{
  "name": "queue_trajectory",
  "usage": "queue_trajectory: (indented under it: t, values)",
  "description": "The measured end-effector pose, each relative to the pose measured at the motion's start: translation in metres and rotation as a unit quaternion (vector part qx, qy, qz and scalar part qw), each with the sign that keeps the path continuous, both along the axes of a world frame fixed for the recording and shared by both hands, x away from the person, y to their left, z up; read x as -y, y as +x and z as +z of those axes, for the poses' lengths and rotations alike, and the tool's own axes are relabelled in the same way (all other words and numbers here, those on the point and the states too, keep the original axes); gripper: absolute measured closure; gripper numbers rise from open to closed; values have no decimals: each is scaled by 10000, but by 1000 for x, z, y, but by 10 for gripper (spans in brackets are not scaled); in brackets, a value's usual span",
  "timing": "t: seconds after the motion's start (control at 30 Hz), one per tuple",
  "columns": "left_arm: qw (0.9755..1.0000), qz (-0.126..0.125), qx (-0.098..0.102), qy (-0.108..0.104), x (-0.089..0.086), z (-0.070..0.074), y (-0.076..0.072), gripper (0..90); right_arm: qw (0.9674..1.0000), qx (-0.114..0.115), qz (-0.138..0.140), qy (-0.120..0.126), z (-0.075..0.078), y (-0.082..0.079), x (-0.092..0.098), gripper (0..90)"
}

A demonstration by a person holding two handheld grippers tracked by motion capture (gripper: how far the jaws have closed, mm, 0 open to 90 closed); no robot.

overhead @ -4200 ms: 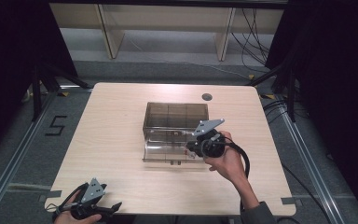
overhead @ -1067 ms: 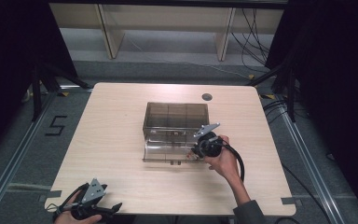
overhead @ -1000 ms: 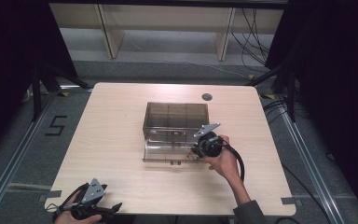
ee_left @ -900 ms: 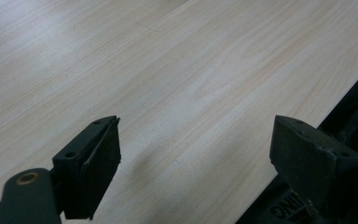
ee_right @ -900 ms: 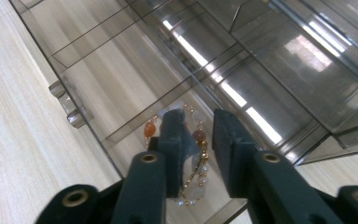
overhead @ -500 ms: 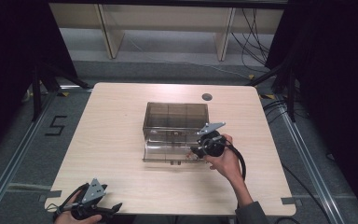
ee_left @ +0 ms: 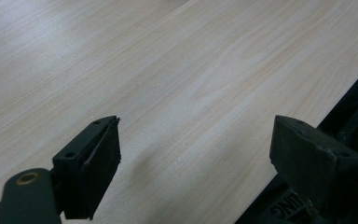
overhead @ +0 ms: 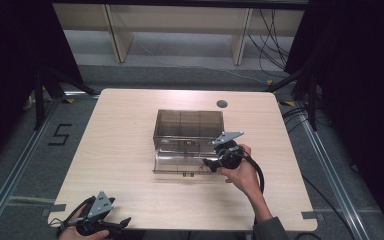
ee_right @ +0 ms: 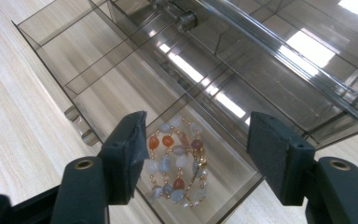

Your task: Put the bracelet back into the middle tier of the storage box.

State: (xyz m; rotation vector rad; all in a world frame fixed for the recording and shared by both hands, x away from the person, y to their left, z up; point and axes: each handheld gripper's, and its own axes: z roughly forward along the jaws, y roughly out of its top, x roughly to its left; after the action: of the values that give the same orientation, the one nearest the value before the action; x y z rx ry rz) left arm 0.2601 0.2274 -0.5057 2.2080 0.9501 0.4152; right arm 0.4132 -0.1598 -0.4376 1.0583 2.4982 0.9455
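Note:
A smoky clear drawer box (overhead: 189, 127) stands mid-table with its lower drawer (overhead: 180, 162) pulled out toward me. In the right gripper view, a beaded bracelet (ee_right: 177, 163) of orange, pale blue and clear beads lies in the drawer's (ee_right: 56, 60) near corner compartment. My right gripper (ee_right: 196, 126) hovers over it, open. Its jaws have just been opening, and the pads do not touch the bracelet. The high view shows that gripper (overhead: 207, 164) at the drawer's right end. My left gripper (overhead: 122, 222) rests open at the table's front left edge (ee_left: 196, 140).
The box's upper body (ee_right: 284, 60) rises just beyond the drawer. A round grommet (overhead: 222, 104) sits at the table's (overhead: 130, 130) back. The table edge runs close beside the left gripper's right jaw. Bare wood (ee_left: 168, 60) lies ahead of the left gripper.
The right hand has shifted slightly to the right beside the drawer. The left hand and the box have not moved.

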Motion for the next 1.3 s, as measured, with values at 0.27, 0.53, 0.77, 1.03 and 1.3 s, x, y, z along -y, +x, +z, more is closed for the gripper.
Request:
queue_trajectory:
  t: [0.27, 0.53, 0.77, 1.03, 1.3]
  values:
    - [10000, -10, 21, -41, 0, -1, 0, 162, 10000, 6, -11, 34, 1, -2, 1, 361]
    - [10000, -10, 8, -8, 0, 0, 0, 162, 9999, -92, 51, -6, 3, -6, -1, 352]
    - [10000, -25, 59, -3, 0, 0, 0, 162, 9996, 152, 240, -31, 3, -6, -2, 346]
    - [10000, -61, 50, 2, 0, 1, 0, 162, 9994, 210, 255, 24, 2, -9, -2, 346]
    - [9996, -206, 8, 169, -3, 3, 1, 161, 9996, 120, 250, 13, 3, -13, 1, 345]
